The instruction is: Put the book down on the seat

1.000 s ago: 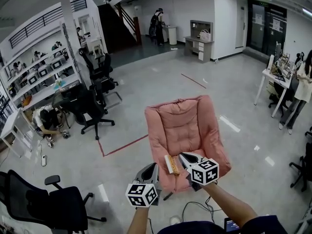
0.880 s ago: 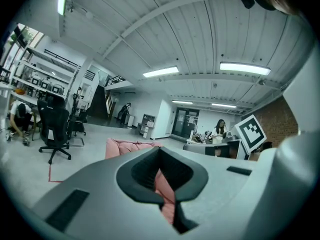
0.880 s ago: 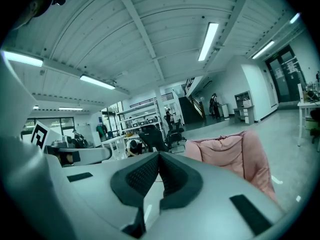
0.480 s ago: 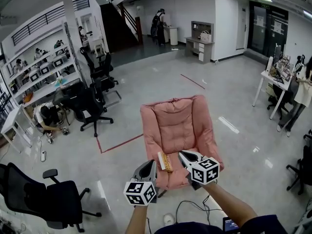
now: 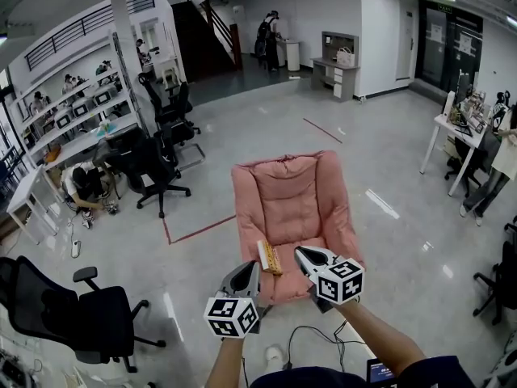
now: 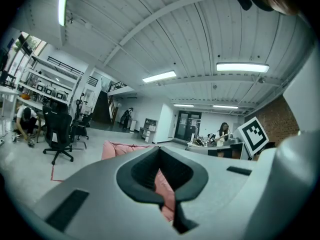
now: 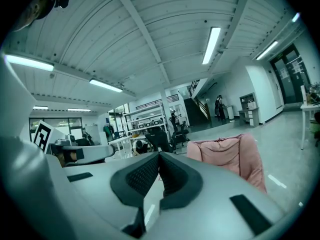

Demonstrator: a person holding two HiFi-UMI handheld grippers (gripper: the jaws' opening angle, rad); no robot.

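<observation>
On seat front — book between left gripper, right gripper; jaws shut, empty.

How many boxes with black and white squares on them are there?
2. One marker cube rides on the left gripper, near the bottom of the head view. The other marker cube rides on the right gripper, just right of it. No more show.

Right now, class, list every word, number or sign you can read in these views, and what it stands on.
None can be read.
Left marker cube and right marker cube: square patterns only, no letters.
Book: any print too small.
Green sign above the dark door: too small to read.
</observation>
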